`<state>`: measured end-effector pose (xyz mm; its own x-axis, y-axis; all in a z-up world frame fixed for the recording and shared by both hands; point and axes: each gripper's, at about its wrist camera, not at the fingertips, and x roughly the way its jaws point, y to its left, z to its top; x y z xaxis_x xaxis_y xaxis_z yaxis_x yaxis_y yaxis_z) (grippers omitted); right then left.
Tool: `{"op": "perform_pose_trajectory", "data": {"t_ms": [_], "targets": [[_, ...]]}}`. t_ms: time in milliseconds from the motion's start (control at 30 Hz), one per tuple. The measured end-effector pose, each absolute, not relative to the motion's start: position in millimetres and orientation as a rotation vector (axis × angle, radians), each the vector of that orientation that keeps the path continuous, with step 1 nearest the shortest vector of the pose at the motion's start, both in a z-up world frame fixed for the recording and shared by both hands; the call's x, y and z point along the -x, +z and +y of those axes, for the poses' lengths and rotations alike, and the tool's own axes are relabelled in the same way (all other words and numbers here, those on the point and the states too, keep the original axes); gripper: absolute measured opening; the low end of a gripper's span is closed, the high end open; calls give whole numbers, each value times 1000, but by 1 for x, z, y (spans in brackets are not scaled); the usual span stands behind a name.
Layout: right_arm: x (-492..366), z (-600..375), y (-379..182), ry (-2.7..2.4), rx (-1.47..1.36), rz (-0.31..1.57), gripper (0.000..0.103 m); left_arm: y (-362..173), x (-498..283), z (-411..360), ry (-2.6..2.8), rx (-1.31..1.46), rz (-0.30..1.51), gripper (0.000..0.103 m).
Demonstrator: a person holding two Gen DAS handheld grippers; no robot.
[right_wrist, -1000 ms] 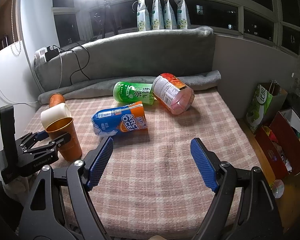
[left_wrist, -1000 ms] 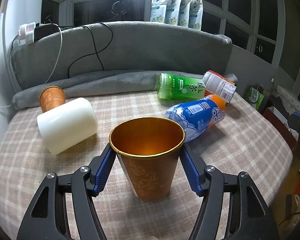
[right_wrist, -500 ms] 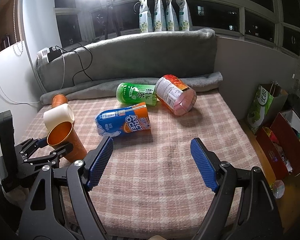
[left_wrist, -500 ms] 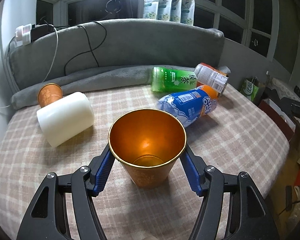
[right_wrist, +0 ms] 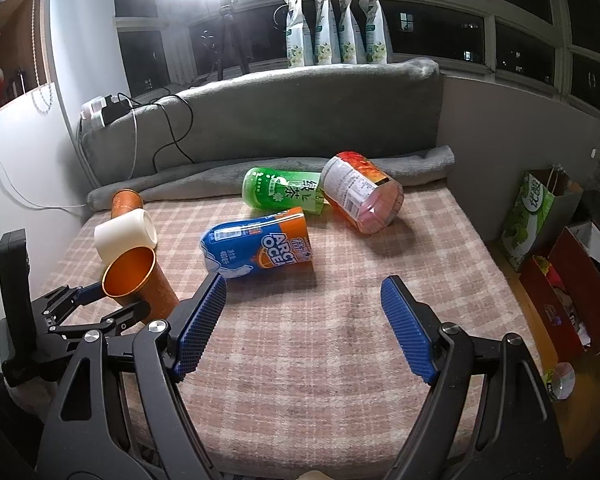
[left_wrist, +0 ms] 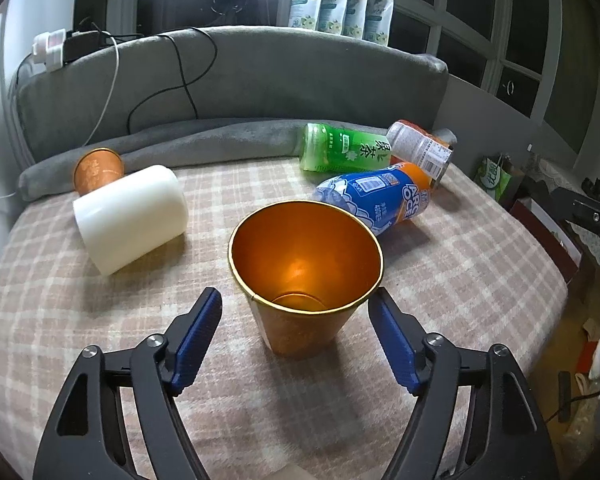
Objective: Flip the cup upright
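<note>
**Copper cup standing mouth-up between wide-open fingers**

Copper-orange metal cup (left_wrist: 305, 276) is sitting on its base on the pink plaid blanket (left_wrist: 460, 280), mouth up, gold rim all the way round, and you can see straight down to the bottom of it. From the right wrist view the same cup (right_wrist: 138, 280) looks tilted a bit, but that could be the fisheye, so I can't tell for sure.

The left gripper (left_wrist: 296, 312) has its jaws spread wide on either side of the cup, with a clear gap showing between each blue pad and the cup wall, so it's gripping nothing. Right gripper (right_wrist: 303, 320) is also spread wide, holding nothing, over bare blanket well to the right of the cup.

Stuff around it, all lying on its side:
- white cup (left_wrist: 130, 218) just to the left and behind
- a second copper cup (left_wrist: 98, 170) right behind the white one, touching it, up against the rolled grey blanket (left_wrist: 220, 144)
- blue-and-orange bottle (left_wrist: 376, 200) just behind the upright cup, to its right
- green tea bottle (left_wrist: 346, 154) further back
- a red-labelled bottle (right_wrist: 360, 200) beside the green one, touching it

Behind all that is the grey cushion back (left_wrist: 260, 80) with black and white cables (left_wrist: 180, 68) draped over it, and four pouches (left_wrist: 340, 4) lined up on the window sill.
</note>
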<state>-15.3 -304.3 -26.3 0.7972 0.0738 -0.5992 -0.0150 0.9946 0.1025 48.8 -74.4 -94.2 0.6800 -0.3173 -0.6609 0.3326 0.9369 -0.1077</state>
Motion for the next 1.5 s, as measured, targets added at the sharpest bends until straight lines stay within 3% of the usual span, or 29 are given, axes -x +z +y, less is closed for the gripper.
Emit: {"op": "perform_pose_trajectory", "data": {"t_ms": [300, 367, 700, 800, 867, 1500], "targets": [[8, -295, -24, 84, -106, 597, 83, -70, -19, -49, -318, -5, 648, 76], [9, -293, -22, 79, -101, 575, 90, -60, -10, -40, -277, -1, 591, 76], [21, -280, -4, 24, -61, 426, 97, 1, 35, -13, -60, 7, 234, 81], [26, -277, 1, -1, -48, 378, 103, 9, 41, -10, -28, 10, 177, 86], [28, -275, 5, -18, -33, 350, 103, 11, 44, -8, -29, 18, 175, 91], [32, -275, 7, -46, -33, 328, 103, 8, 46, -7, -23, 33, 217, 91]]}}
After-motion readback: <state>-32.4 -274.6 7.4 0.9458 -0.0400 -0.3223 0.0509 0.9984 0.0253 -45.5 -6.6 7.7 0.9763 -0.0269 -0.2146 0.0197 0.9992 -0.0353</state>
